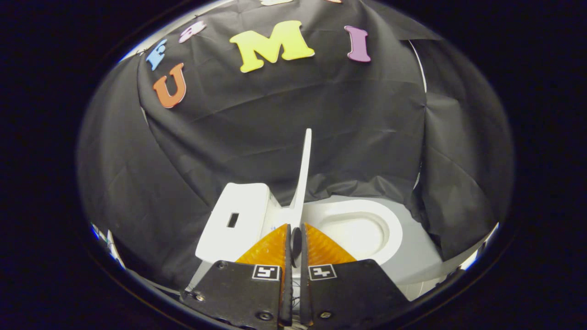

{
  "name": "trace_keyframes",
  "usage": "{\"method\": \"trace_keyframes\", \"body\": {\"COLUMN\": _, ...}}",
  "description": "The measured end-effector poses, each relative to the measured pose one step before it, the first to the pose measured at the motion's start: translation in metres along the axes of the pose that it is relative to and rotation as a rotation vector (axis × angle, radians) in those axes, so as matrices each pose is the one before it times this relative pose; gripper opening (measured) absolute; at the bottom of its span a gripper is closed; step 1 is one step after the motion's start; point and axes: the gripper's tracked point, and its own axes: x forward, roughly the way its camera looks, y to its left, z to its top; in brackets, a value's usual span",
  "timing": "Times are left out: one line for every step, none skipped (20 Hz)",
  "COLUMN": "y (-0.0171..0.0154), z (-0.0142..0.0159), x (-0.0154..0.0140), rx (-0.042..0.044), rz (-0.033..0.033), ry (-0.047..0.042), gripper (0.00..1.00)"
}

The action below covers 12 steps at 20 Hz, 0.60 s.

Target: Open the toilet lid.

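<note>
With our tongs [296, 233] pinched on its near edge, the thin white plastic toilet lid [304, 174] stands upright straight ahead, edge-on, between white tank [238, 220] and open white seat [362, 229].

backdrop: I see black cloth [257, 137] draped in folds behind and to both sides
floor: I see a pale grey platform [419, 256] under the cloth's hem
</note>
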Motion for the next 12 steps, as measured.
{"method": "trace_keyframes", "body": {"y": 0.00813, "z": -0.00068, "x": 0.00016, "rx": -0.01529, "rz": 0.00071, "ry": -0.0061, "gripper": 0.1}}
{"method": "trace_keyframes", "body": {"y": 0.00842, "z": -0.00009, "x": 0.00013, "rx": -0.02295, "rz": -0.00228, "ry": -0.0067, "gripper": 0.1}}
{"method": "trace_keyframes", "body": {"y": 0.00843, "z": -0.00042, "x": 0.00096, "rx": -0.01873, "rz": -0.0056, "ry": -0.00645, "gripper": 0.1}}
{"method": "trace_keyframes", "body": {"y": 0.00814, "z": 0.00116, "x": 0.00073, "rx": -0.01952, "rz": -0.0015, "ry": -0.0055, "gripper": 0.1}}
{"method": "trace_keyframes", "body": {"y": 0.00794, "z": 0.00018, "x": -0.0005, "rx": -0.01735, "rz": 0.00318, "ry": -0.00329, "gripper": 0.1}}
{"method": "trace_keyframes", "body": {"y": 0.00856, "z": 0.00122, "x": 0.00057, "rx": -0.00975, "rz": 0.00765, "ry": -0.00137, "gripper": 0.1}}
{"method": "trace_keyframes", "body": {"y": 0.00863, "z": -0.00042, "x": -0.0005, "rx": -0.01362, "rz": 0.00817, "ry": -0.00142, "gripper": 0.1}}
{"method": "trace_keyframes", "body": {"y": 0.00729, "z": -0.00054, "x": 0.00224, "rx": -0.00843, "rz": 0.00553, "ry": 0.0006, "gripper": 0.1}}
{"method": "trace_keyframes", "body": {"y": 0.00682, "z": 0.00014, "x": 0.00111, "rx": -0.01012, "rz": 0.00377, "ry": 0.00073, "gripper": 0.1}}
{"method": "trace_keyframes", "body": {"y": 0.00717, "z": 0.00018, "x": 0.00133, "rx": -0.00494, "rz": 0.00344, "ry": 0.00131, "gripper": 0.1}}
{"method": "trace_keyframes", "body": {"y": 0.0069, "z": 0.00066, "x": 0.00082, "rx": -0.00767, "rz": 0.0053, "ry": 0.00064, "gripper": 0.1}}
{"method": "trace_keyframes", "body": {"y": 0.00726, "z": 0.00117, "x": 0.00028, "rx": -0.00588, "rz": 0.00523, "ry": -0.00157, "gripper": 0.1}}
